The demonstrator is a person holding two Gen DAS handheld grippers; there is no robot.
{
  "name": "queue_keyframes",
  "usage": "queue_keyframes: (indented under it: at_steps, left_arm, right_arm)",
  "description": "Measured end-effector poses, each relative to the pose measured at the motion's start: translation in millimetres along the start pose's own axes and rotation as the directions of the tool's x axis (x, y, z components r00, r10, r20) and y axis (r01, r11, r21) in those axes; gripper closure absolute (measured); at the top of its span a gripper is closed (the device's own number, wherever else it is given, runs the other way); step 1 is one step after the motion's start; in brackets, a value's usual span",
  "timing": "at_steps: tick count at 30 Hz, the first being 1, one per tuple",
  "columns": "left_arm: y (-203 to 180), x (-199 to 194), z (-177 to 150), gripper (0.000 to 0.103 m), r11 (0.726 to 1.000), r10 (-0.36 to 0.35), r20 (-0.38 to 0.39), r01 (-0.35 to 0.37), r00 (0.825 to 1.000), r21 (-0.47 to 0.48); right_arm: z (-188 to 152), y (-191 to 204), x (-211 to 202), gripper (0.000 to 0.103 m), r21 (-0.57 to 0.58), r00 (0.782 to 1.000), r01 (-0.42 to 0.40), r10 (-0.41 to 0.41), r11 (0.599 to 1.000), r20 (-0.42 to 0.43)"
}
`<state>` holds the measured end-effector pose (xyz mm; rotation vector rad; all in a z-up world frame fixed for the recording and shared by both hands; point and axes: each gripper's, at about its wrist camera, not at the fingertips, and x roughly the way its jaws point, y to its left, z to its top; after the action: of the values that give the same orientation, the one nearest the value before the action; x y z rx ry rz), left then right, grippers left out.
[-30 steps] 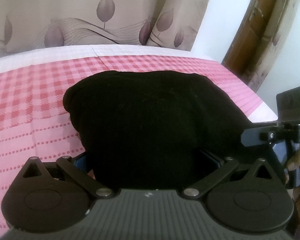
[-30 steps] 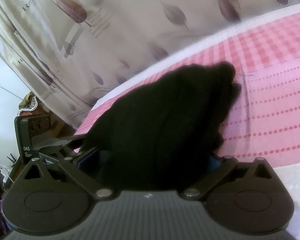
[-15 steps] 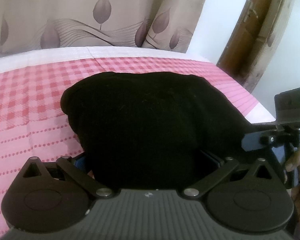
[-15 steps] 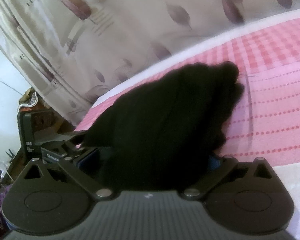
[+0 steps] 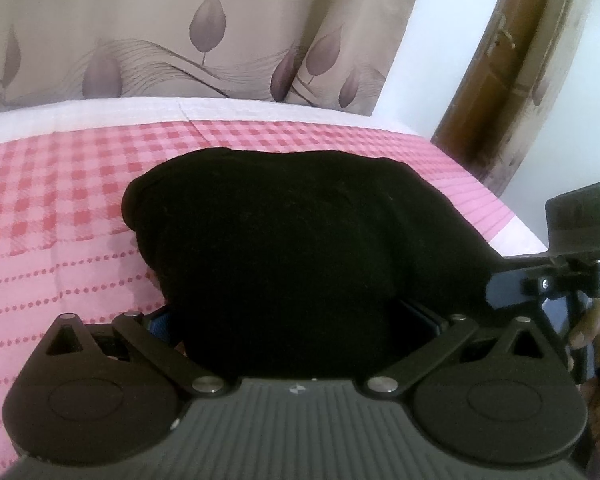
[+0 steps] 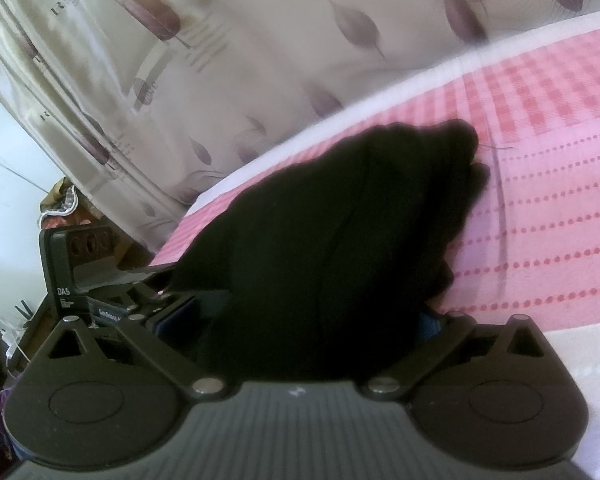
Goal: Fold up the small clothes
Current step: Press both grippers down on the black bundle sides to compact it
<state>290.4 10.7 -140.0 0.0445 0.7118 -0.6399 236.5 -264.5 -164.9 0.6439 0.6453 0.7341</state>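
A black garment [image 5: 292, 240] is lifted off the pink checked bedsheet [image 5: 60, 184] and hangs between both grippers. My left gripper [image 5: 296, 320] is shut on its near edge; the cloth hides the fingertips. My right gripper [image 6: 312, 320] is shut on the other near edge of the same black garment [image 6: 328, 232], fingertips also hidden by cloth. The far end of the garment rests bunched on the sheet. The right gripper shows in the left wrist view [image 5: 564, 264] at the right edge; the left gripper shows in the right wrist view [image 6: 92, 272] at the left.
Beige curtains with leaf print [image 5: 180, 40] hang behind the bed. A brown wooden door frame [image 5: 496, 80] stands at the right. The bed's white edge [image 6: 580, 360] is near the right gripper. Clutter [image 6: 60, 208] sits beyond the bed's left side.
Both grippers have lifted slightly with the garment held; the views shifted a little and the garment's far end drew slightly nearer on the sheet.
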Motion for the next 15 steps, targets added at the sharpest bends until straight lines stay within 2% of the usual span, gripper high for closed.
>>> queue_keyframes:
  at_steps: [10, 11, 12, 15]
  left_arm:
    - [-0.7, -2.1, -2.3, 0.005, 1.0, -0.015, 0.03, 0.014, 0.999, 0.019]
    - [-0.1, -1.8, -2.4, 0.005, 1.0, -0.017, 0.031, 0.017, 0.999, 0.019]
    - [0.5, -1.8, -2.7, 0.005, 1.0, -0.021, 0.032, 0.02, 0.999, 0.017]
    - [2.9, -1.2, -2.3, 0.005, 0.999, -0.03, 0.03, 0.03, 0.999, 0.012]
  right_arm:
    - [0.5, -0.7, 1.0, 0.0, 0.038, 1.0, -0.013, 0.013, 0.999, 0.006]
    - [0.1, -0.3, 1.8, 0.005, 0.041, 1.0, -0.017, 0.017, 0.999, 0.008]
    - [-0.6, 0.6, 3.7, 0.015, 0.04, 1.0, -0.017, 0.017, 0.999, 0.004]
    - [0.1, 0.8, 6.7, 0.027, 0.04, 1.0, -0.004, 0.004, 0.999, -0.008]
